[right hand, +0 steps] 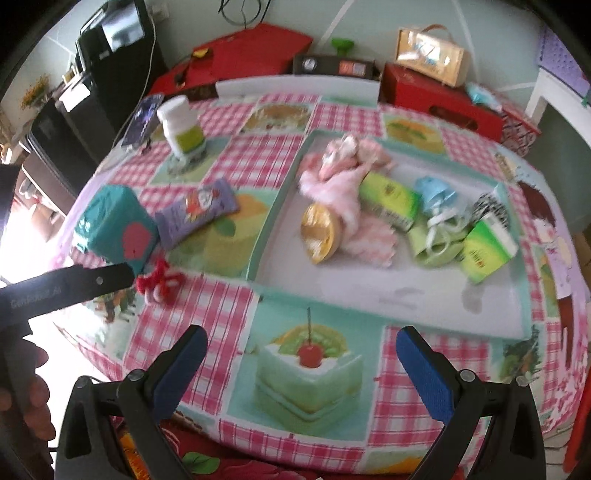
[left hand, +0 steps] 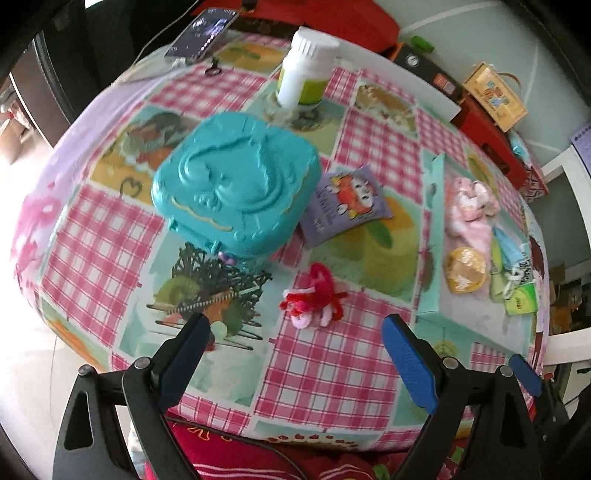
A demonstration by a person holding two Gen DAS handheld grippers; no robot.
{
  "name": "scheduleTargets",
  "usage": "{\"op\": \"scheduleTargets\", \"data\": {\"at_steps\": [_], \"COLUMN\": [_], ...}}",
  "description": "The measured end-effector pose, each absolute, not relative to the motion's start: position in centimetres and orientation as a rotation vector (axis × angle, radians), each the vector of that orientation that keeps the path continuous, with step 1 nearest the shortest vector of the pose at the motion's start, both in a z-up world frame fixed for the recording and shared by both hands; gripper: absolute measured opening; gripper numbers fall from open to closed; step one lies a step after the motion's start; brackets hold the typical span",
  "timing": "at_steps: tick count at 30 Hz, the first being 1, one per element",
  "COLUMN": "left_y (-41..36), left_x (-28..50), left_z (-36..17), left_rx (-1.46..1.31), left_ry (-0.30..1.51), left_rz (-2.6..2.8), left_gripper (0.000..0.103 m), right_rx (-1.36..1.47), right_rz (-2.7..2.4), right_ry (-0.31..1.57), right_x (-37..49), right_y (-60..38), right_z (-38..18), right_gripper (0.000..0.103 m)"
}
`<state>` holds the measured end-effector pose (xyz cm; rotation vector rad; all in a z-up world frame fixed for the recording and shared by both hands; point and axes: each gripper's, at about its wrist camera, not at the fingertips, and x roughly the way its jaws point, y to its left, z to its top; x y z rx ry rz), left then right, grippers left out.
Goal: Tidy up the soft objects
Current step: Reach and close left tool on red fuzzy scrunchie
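Note:
A small red and pink yarn toy (left hand: 314,299) lies on the checked tablecloth, just ahead of my open, empty left gripper (left hand: 295,328); it also shows in the right wrist view (right hand: 159,282). A purple pouch (left hand: 343,205) lies beyond it, also seen from the right (right hand: 195,210). A shallow mint tray (right hand: 388,295) holds pink soft cloths (right hand: 343,177), a yellow round piece (right hand: 319,232), green packets (right hand: 391,199) and a blue item (right hand: 434,190). My right gripper (right hand: 301,339) is open and empty, short of the tray's near rim. The left gripper's finger (right hand: 92,282) reaches in beside the yarn toy.
A teal plastic case (left hand: 236,184) stands left of the pouch. A white bottle (left hand: 306,70) stands further back, with a phone (left hand: 201,33) near the far edge. Red boxes (right hand: 439,96) and a small handbag (right hand: 430,55) sit behind the table.

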<state>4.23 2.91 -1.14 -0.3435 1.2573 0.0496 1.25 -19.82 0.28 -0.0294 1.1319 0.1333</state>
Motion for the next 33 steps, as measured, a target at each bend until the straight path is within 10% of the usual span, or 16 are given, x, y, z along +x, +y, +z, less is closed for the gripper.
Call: {"op": "scheduleTargets", "data": {"at_steps": [11, 24, 33], "left_y": [2.4, 0.7, 1.2], "left_x": [5.9, 7.1, 7.7], "left_z": [-3.7, -5.5, -6.2], "left_rx": [-0.364, -0.315, -0.317], "left_ry": [1.3, 1.327, 1.308], "left_rz": [0.04, 0.019, 0.007], "left_gripper": [0.092, 0.048, 0.038], "right_rx": [-0.053, -0.048, -0.055], "right_rz": [0.171, 0.164, 0.163], "right_ry": [1.224, 1.248, 1.25], "right_x": [2.0, 3.1, 3.2], "right_y": [-18.4, -18.6, -18.4], "right_z": [-3.0, -4.1, -4.3], "right_gripper": [0.103, 0.103, 0.103]}}
